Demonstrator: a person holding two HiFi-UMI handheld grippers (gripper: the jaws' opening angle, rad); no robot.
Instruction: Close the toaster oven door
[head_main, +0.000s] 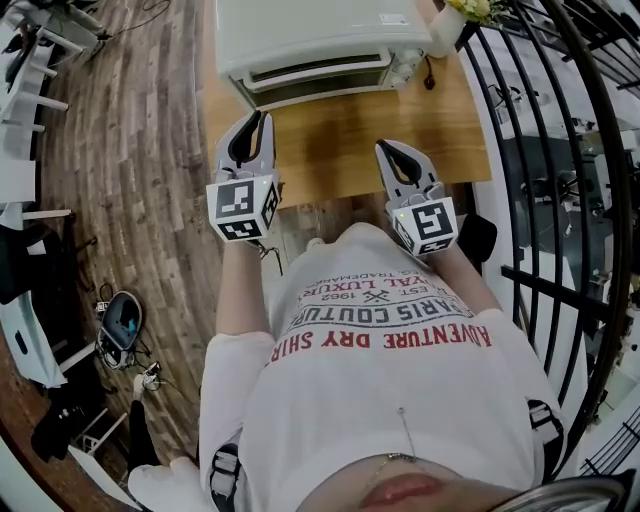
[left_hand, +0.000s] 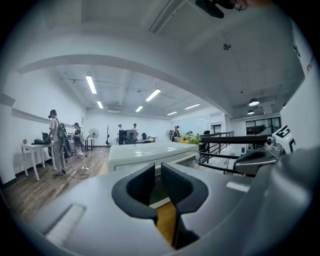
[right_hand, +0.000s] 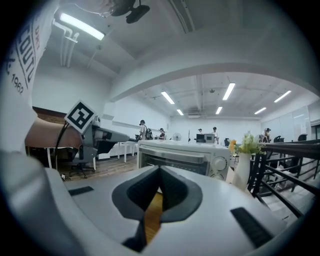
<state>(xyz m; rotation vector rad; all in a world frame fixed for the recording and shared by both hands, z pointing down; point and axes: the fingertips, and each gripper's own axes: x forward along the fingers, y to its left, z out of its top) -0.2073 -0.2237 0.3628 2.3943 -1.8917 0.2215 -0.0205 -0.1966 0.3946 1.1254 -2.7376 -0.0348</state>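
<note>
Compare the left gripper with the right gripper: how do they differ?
The left gripper holds its jaws slightly apart; the right gripper has them touching at the tips. The left gripper reaches nearer the toaster oven than the right gripper. Both are empty and face it.

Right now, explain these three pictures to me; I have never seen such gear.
A person holds a two-jaw gripper in each hand. The head view looks down from the person's head on the left gripper, the right gripper and a wooden table. The other two views ride on the grippers, looking along their jaws. On the table stand a white toaster oven, door apparently shut, and a vase of flowers. Nothing is held: the left jaws stand slightly apart, the right ones together.
</note>
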